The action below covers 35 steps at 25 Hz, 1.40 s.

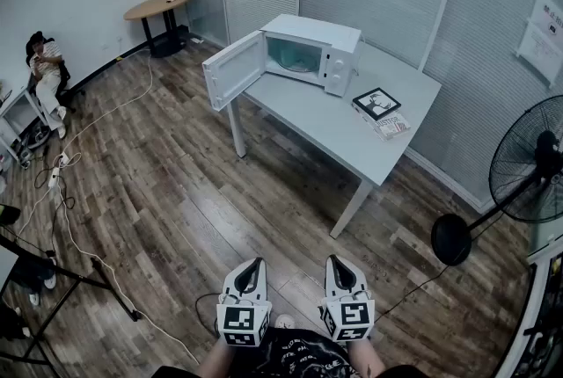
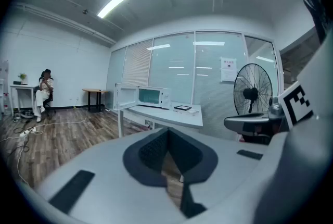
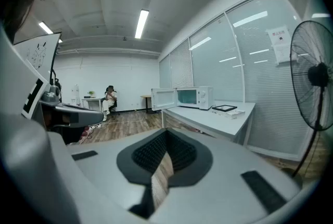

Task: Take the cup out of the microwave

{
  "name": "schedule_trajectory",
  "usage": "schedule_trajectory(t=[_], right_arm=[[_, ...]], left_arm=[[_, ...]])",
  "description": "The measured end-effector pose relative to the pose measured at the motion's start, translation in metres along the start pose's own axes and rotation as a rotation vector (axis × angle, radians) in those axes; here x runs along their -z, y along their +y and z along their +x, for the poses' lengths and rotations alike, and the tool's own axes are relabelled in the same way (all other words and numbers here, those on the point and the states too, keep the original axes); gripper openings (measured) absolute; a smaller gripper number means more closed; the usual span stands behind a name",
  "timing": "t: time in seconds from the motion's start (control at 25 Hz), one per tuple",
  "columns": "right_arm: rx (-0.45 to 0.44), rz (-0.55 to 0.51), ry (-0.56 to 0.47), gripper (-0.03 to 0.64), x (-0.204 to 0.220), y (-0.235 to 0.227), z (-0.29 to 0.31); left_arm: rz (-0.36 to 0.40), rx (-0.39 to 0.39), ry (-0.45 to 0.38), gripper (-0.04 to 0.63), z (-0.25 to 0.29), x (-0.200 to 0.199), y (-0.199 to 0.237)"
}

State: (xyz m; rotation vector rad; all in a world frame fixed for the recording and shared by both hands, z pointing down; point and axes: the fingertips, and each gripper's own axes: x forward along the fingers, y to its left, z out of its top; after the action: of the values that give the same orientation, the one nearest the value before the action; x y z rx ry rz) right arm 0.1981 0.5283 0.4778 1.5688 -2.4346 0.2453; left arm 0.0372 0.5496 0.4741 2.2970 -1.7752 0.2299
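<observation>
Wood-plank floor (image 1: 167, 192), brown, across the whole room. One white table (image 1: 339, 134) stands on it, well ahead of the grippers.

On the table, counted:
- one white microwave (image 1: 310, 51) at the far end
- its one door (image 1: 234, 70), swung wide open to the left
- one black-framed square (image 1: 376, 103) lying flat, near the microwave on its right
- some printed papers (image 1: 393, 127) under the square's near edge

Cup: not made out. The microwave's open inside faces this way, but it is too small and pale in every view to show what sits in it.

Two grippers, low at the near edge of the head view, side by side and apart. Left gripper (image 1: 256, 263): jaws closed tip to tip, nothing between them. Right gripper (image 1: 335, 260): jaws pressed together, likewise empty. Both aim toward the table.

Elsewhere:
- one black standing fan (image 1: 528, 161) at the right
- one round wooden table (image 1: 159, 6) in the far corner
- one person (image 1: 46, 69) seated at the far left
- one white cable (image 1: 70, 236) trailing over the floor
</observation>
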Motion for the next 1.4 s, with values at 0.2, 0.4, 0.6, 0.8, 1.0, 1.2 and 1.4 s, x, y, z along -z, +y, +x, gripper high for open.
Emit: schedule_trajectory(t=[0.2, 0.4, 0.6, 0.8, 1.0, 1.2, 1.4], right_arm=[[0.002, -0.001, 0.004, 0.003, 0.003, -0.004, -0.002], [-0.003, 0.007, 0.015, 0.003, 0.01, -0.003, -0.003], [0.035, 0.006, 0.016, 0.005, 0.009, -0.014, 0.007], [0.083, 0.001, 0.007, 0.005, -0.001, -0.032, 0.026], [0.104, 0.014, 0.009, 0.005, -0.009, -0.042, 0.056], [0.097, 0.015, 0.001, 0.005, -0.024, -0.044, 0.098], [0.102, 0.012, 0.0, 0.005, -0.041, -0.05, 0.144]], left_arm=[[0.008, -0.017, 0.016, 0.006, -0.001, 0.003, 0.006], [-0.001, -0.031, 0.014, 0.006, -0.001, 0.005, 0.015], [0.009, -0.018, 0.003, 0.006, 0.018, -0.003, 0.027], [0.021, -0.008, -0.004, 0.006, 0.043, -0.012, 0.039], [0.032, 0.008, -0.005, 0.006, 0.071, -0.022, 0.054], [0.034, 0.014, -0.001, 0.006, 0.107, -0.032, 0.076], [0.025, 0.021, -0.007, 0.006, 0.145, -0.044, 0.104]])
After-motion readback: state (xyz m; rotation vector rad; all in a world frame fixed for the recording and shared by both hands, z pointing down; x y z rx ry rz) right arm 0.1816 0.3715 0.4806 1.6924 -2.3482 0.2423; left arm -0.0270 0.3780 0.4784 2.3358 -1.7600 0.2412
